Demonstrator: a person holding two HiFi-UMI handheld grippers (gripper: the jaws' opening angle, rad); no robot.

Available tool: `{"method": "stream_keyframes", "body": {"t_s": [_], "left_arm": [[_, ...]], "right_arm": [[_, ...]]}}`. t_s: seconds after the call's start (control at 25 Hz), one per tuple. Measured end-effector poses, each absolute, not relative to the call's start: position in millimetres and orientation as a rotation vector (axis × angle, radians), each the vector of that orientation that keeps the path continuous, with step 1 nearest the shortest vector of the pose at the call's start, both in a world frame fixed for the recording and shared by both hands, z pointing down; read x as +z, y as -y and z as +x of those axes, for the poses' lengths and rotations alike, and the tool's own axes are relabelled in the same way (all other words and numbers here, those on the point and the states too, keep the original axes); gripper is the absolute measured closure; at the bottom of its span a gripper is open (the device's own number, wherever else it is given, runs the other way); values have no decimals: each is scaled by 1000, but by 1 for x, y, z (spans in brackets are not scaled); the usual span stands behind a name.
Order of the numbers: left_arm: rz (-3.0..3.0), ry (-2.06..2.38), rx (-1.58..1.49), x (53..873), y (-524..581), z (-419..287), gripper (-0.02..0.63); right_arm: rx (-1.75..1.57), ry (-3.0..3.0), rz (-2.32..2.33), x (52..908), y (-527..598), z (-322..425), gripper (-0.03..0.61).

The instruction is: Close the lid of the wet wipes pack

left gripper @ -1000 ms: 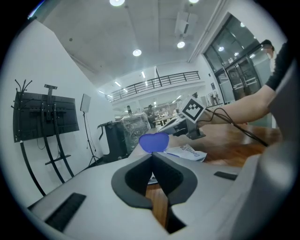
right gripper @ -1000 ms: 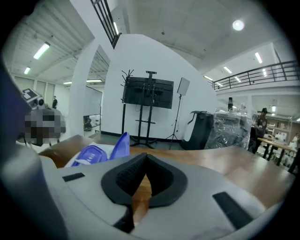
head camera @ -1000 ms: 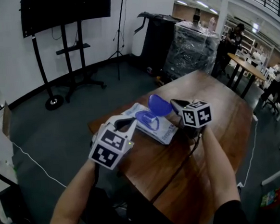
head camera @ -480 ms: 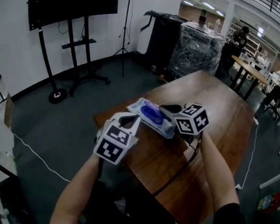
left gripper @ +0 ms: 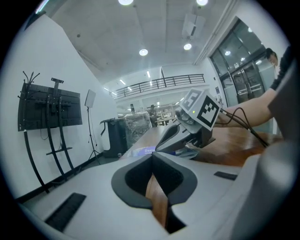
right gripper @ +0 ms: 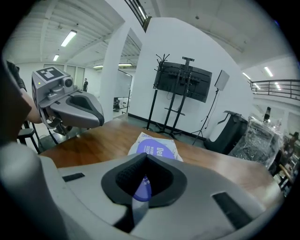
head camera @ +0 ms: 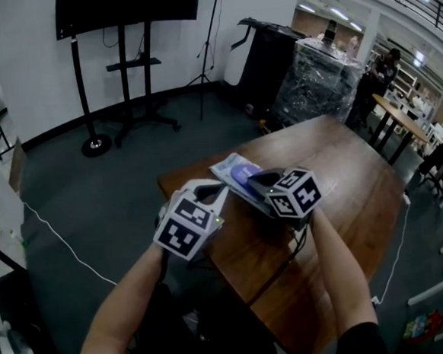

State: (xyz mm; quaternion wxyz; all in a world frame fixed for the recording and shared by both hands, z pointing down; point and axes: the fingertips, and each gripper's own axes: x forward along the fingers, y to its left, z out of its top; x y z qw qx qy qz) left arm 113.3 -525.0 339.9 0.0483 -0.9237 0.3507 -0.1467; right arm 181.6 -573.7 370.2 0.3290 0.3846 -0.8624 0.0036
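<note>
The wet wipes pack (head camera: 233, 173), white with a blue label, lies near the left corner of the wooden table (head camera: 351, 177). Its blue lid (right gripper: 142, 187) lies flat on the pack, seen through the slit under my right jaws. My right gripper (head camera: 254, 180) is shut, with its tips over the lid and the pack's near half hidden beneath it. My left gripper (head camera: 221, 188) is shut and empty, just left of the pack near the table's edge. In the left gripper view the pack (left gripper: 144, 151) shows beyond the shut tips (left gripper: 152, 157). The right gripper view shows the pack (right gripper: 157, 147) ahead.
The table's corner and left edge (head camera: 178, 185) drop to dark floor beside the pack. A screen on a stand (head camera: 122, 35) and wrapped black pallets (head camera: 313, 77) stand behind. A black cable (head camera: 289, 259) runs along the table from the right gripper.
The blue lid stood upright a second ago and now lies flat on the pack. My right gripper has moved left and down over it. The left gripper has stayed put.
</note>
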Motion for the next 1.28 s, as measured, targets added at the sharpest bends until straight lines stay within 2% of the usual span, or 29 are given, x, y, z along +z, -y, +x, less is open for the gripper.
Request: {"method": "stream_keyframes", "body": {"t_s": [0.32,0.48,0.96,1.28], "left_arm": [[-2846,-1076,-415,341,520,111,606],[-2893,-1088,-301,332,518,103,606],[-2943,-1037,-109,307,473,103,606],[-2975,-930,-20,296,396,123,606]], "right_arm": [[-15,2207,1045,369,575,181,568],[26,2344,1134,340,562,177,568],[-175,2551,1303,270,461,147,568],[-162,2552,1475,273,369,169,568]]}}
